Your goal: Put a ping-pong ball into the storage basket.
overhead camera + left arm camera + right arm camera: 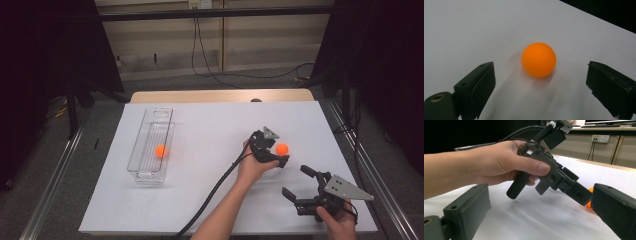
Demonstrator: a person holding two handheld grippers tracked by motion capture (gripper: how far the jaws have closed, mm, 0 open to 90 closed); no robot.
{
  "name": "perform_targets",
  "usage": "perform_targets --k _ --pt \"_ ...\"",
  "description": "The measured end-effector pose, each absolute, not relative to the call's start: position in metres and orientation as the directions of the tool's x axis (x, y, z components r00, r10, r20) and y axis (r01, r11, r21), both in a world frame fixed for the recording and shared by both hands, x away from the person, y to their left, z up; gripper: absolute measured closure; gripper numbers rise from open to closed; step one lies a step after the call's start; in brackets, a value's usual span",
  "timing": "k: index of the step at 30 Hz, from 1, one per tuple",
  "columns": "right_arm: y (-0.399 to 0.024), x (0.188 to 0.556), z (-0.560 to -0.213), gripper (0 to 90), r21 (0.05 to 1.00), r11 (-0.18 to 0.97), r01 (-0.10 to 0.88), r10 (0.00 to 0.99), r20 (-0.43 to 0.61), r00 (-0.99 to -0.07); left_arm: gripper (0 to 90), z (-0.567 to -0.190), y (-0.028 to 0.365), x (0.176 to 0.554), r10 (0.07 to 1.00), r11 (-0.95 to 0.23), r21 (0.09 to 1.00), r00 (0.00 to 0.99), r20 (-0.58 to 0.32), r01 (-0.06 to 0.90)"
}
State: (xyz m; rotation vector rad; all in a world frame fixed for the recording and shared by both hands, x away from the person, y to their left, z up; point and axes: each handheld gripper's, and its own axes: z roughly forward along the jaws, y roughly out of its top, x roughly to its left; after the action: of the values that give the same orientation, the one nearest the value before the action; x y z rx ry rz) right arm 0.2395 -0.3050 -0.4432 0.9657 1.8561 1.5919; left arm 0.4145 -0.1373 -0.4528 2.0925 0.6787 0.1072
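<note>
white bench [200,200] sitting under dark curtains | left tongs [280,152] gaping wide around loose orange ball [282,148], not squeezing yet | right tongs [296,182] idling open near the ball | risk: a jaw's probably nudging it and it's rolling away

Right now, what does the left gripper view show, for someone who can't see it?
An orange ball sits on a white table, lying between the left gripper's two open black jaws, which do not touch it.
</note>
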Motion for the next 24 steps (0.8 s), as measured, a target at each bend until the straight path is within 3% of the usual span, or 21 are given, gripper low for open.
perform_targets --k 19,24 --pt "-0.3042 0.2394 -0.4434 2.2 0.980 0.064 0.191 0.780 0.070 -0.622 9.3 -0.4543 -0.1401 0.4189 0.521 -0.434 0.791 0.836 -0.170 0.432" --pt "-0.3046 0.2393 -0.4433 2.2 0.980 0.063 0.190 0.781 0.071 -0.621 13.5 -0.4555 -0.1435 0.4201 0.515 -0.440 0.791 0.841 -0.164 0.424"
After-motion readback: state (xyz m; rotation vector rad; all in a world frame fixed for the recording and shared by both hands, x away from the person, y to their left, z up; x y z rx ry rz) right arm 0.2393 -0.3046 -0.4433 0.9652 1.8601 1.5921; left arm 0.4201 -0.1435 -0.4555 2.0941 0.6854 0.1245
